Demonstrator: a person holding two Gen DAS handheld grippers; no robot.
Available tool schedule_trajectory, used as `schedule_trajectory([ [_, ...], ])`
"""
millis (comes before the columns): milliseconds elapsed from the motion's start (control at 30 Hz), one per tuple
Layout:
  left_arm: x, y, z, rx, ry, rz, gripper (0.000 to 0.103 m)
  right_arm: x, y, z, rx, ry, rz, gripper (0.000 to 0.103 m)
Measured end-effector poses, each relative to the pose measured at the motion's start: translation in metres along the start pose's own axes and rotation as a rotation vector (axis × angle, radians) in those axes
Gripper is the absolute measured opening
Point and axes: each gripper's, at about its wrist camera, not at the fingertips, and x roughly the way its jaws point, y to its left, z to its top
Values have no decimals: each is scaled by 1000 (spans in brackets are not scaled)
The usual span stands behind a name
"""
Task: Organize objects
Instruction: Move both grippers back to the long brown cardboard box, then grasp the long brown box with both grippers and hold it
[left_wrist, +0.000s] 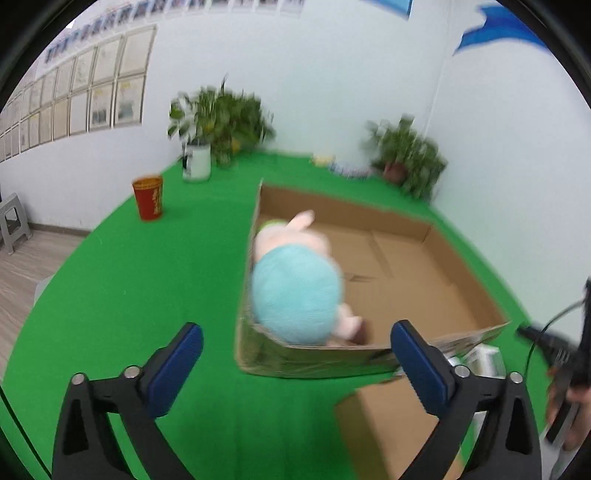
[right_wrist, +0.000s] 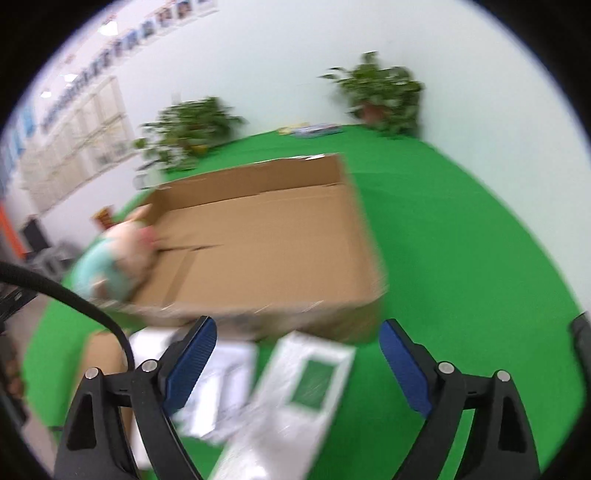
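Note:
A pink plush toy in a light blue outfit (left_wrist: 295, 284) lies blurred over the near left corner of an open cardboard box (left_wrist: 436, 236) on the green carpet. My left gripper (left_wrist: 295, 354) is open and empty, just short of the box's near wall. In the right wrist view the toy (right_wrist: 118, 254) sits at the box's left corner, and the box (right_wrist: 280, 236) is otherwise empty. My right gripper (right_wrist: 297, 350) is open and empty above white packaged items (right_wrist: 295, 391) on the carpet before the box.
A red bucket (left_wrist: 148, 197) and potted plants (left_wrist: 218, 122) stand at the back left, another plant (left_wrist: 406, 155) at the back right. A flat cardboard piece (left_wrist: 384, 424) lies near the left gripper. Small items (right_wrist: 314, 129) lie by the far wall.

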Motion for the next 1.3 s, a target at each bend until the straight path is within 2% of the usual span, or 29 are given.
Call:
schedule_trajectory([
  [100, -19, -21, -14, 31, 4, -58, 103, -16, 24, -20, -47, -7, 99, 96],
  [167, -27, -33, -26, 44, 32, -86, 103, -29, 44, -37, -73, 5, 203, 99],
  [300, -31, -46, -52, 24, 136, -192, 103, -47, 80, -74, -96, 78, 424, 102],
  [367, -28, -49, -65, -4, 184, -238, 102, -52, 97, -88, -140, 109, 469, 102],
  [600, -16, -42, -109, -113, 326, -346, 101, -65, 142, -125, -302, 113, 371, 102],
  [700, -10, -42, -124, -135, 382, -361, 94, -66, 159, -137, -381, 120, 327, 102],
  [767, -8, -40, -132, -152, 407, -365, 90, -64, 166, -141, -396, 125, 272, 102],
  [933, -8, -39, -144, -172, 432, -377, 90, -55, 176, -154, -385, 164, 191, 102],
  [967, -8, -38, -146, -177, 436, -379, 90, -55, 179, -159, -390, 164, 185, 101],
  [1033, -7, -38, -148, -181, 437, -373, 90, -53, 183, -164, -395, 160, 176, 90],
  [1133, -11, -35, -151, -193, 425, -372, 90, -53, 184, -167, -390, 145, 167, 90],
  [1267, -21, -24, -151, -212, 413, -355, 90, -53, 180, -161, -323, 150, 241, 84],
  [1300, -23, -21, -150, -217, 410, -354, 90, -53, 179, -158, -291, 158, 281, 77],
])
